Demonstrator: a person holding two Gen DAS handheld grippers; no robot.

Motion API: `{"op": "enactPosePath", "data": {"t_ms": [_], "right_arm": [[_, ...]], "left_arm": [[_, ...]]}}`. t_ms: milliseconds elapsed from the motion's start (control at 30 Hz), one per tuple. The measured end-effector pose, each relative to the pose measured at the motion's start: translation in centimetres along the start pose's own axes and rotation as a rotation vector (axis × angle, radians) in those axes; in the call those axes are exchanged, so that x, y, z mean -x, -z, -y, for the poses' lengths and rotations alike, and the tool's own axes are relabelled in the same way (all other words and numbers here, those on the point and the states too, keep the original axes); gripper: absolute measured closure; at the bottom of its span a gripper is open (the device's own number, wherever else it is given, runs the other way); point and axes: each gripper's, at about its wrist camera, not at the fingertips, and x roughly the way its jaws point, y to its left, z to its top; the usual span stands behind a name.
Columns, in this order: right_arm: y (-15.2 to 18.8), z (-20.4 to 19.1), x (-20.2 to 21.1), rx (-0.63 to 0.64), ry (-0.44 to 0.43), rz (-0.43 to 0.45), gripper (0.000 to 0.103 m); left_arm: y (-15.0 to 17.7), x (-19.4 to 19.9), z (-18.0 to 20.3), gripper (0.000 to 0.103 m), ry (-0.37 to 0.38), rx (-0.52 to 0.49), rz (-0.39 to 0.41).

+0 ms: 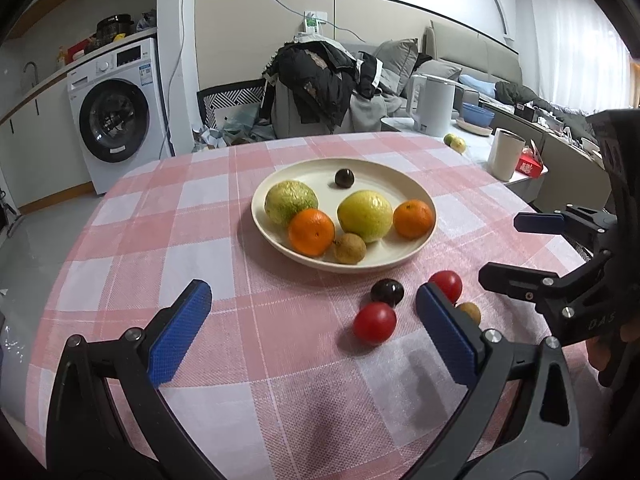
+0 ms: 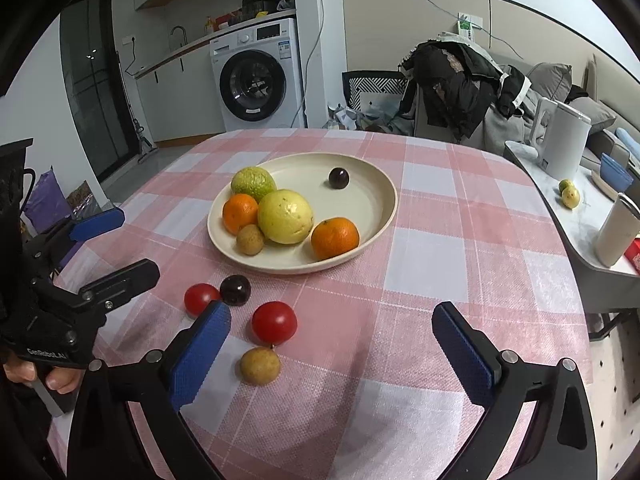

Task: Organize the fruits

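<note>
A cream plate (image 1: 380, 184) (image 2: 360, 208) on the pink checked cloth holds a green fruit (image 1: 290, 202), a yellow fruit (image 1: 365, 216), two oranges (image 1: 311, 231) (image 1: 414, 218), a small brown fruit (image 1: 350, 248) and a dark plum (image 1: 344, 178). In front of the plate lie two red tomatoes (image 2: 274, 322) (image 2: 200, 298), a second dark plum (image 2: 235, 289) and a brown fruit (image 2: 260, 365). My left gripper (image 1: 312, 292) is open and empty, left of these loose fruits. My right gripper (image 2: 330, 312) is open too, with the near tomato and brown fruit just inside its left finger, untouched.
A grey side table (image 2: 560, 216) on the right carries a white kettle (image 2: 562, 140), a blue bowl (image 2: 616, 178), a white cup (image 2: 618, 232) and two small fruits (image 2: 569, 194). A chair piled with dark clothes (image 1: 320, 80) stands behind the table; a washing machine (image 1: 116, 120) is far left.
</note>
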Motion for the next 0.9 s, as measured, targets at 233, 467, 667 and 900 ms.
{"op": "enactPosePath", "data": {"t_ms": [233, 467, 667, 900], "right_arm": [[0.5, 0.1, -0.7, 0.006, 0.002, -0.031, 0.000], [0.7, 0.1, -1.2, -0.002, 0.000, -0.058, 0.000], [0.9, -0.6, -1.7, 0.032, -0.012, -0.095, 0.000], [1.6, -1.4, -2.6, 0.058, -0.023, -0.140, 0.000]], "left_arm": [[0.3, -0.9, -0.3, 0.001, 0.000, 0.010, -0.016], [0.4, -1.4, -0.6, 0.001, 0.003, 0.017, -0.032], [0.4, -1.6, -0.7, 0.001, 0.005, 0.017, -0.035], [0.6, -2.2, -0.9, 0.001, 0.012, 0.019, -0.046]]}}
